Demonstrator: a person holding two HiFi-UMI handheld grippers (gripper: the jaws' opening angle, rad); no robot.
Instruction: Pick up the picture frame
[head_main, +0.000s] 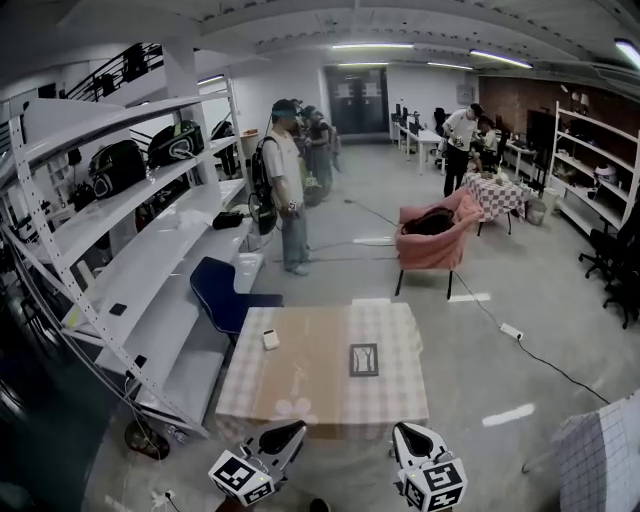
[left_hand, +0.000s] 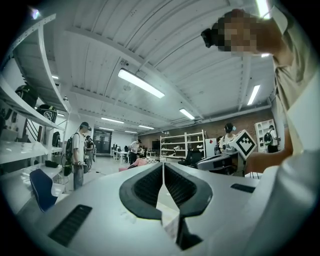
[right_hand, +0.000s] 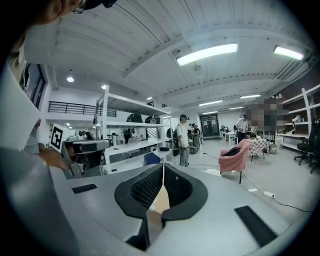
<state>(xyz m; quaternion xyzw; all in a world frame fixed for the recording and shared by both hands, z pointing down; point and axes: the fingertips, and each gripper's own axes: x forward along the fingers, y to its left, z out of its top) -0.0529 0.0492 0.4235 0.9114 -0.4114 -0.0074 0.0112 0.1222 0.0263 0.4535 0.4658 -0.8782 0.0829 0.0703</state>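
The surface (head_main: 400, 392) carries a checked cloth with a plain brown band down its middle. The picture frame (head_main: 363, 359), dark-bordered, lies flat on it right of centre, where the brown band meets the checks, well clear of every edge. A small white object (head_main: 270, 340) lies near the left edge, well apart from the frame.

The left gripper (head_main: 286, 436) is held off the near edge, towards the near left corner, touching nothing. In the left gripper view its jaws (left_hand: 163, 166) are closed tip to tip with nothing between them. The right gripper (head_main: 411, 437) is held off the near edge, towards the near right corner, also clear of the surface. In the right gripper view its jaws (right_hand: 163, 165) are likewise closed and empty. Neither gripper is in contact with the frame.

A blue chair (head_main: 215, 290) stands at the far left corner. White shelving (head_main: 150, 262) runs along the left. A pink armchair (head_main: 430, 247) stands on the floor beyond the far edge. A person (head_main: 287, 190) stands by the shelving.
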